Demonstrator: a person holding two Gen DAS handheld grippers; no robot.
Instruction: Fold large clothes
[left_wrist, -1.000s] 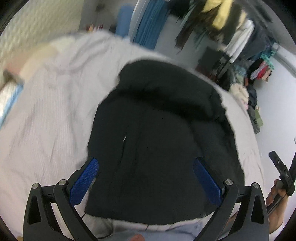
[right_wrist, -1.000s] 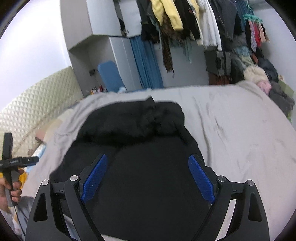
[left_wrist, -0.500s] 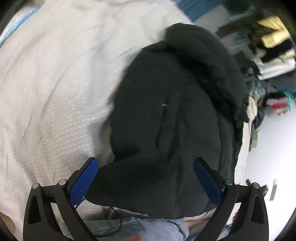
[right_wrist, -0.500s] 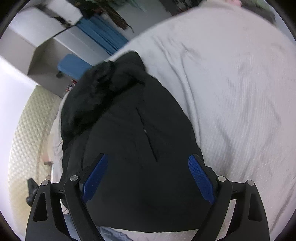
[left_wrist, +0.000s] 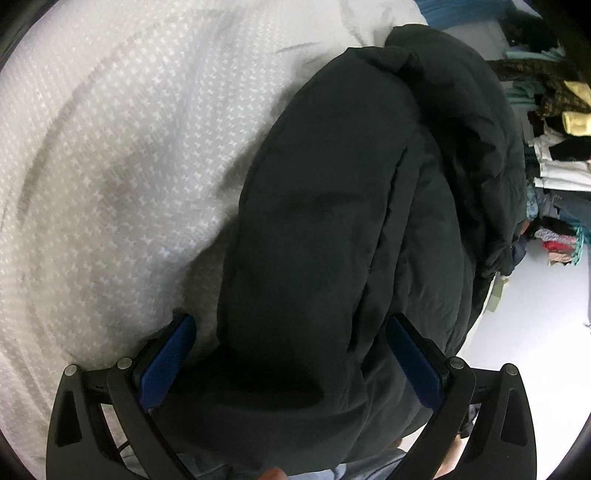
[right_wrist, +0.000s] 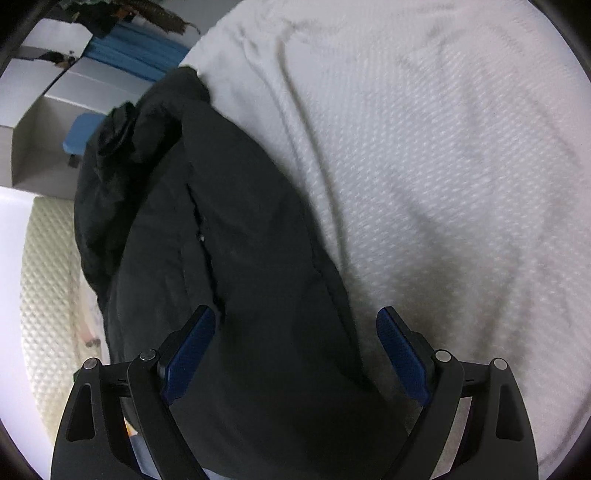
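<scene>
A large black padded jacket (left_wrist: 351, 221) lies on a white textured bedspread (left_wrist: 110, 166), its hood at the far end. My left gripper (left_wrist: 291, 362) is open, its blue pads straddling the jacket's near left edge. In the right wrist view the jacket (right_wrist: 221, 258) runs from near to far left, with a zip pull showing. My right gripper (right_wrist: 295, 354) is open over the jacket's near right edge, one pad (right_wrist: 402, 358) above bare bedspread (right_wrist: 443, 166).
A rack of hanging clothes (left_wrist: 554, 147) stands past the bed on the right. A quilted cream headboard (right_wrist: 48, 295), white cabinets (right_wrist: 44, 110) and a blue chair (right_wrist: 79, 136) lie beyond the jacket's hood end. The bed's near edge is just below both grippers.
Both grippers have tilted down and closed in on the jacket's near end, the left to its left edge, the right to its right edge. Both stay open. The jacket has not moved.
</scene>
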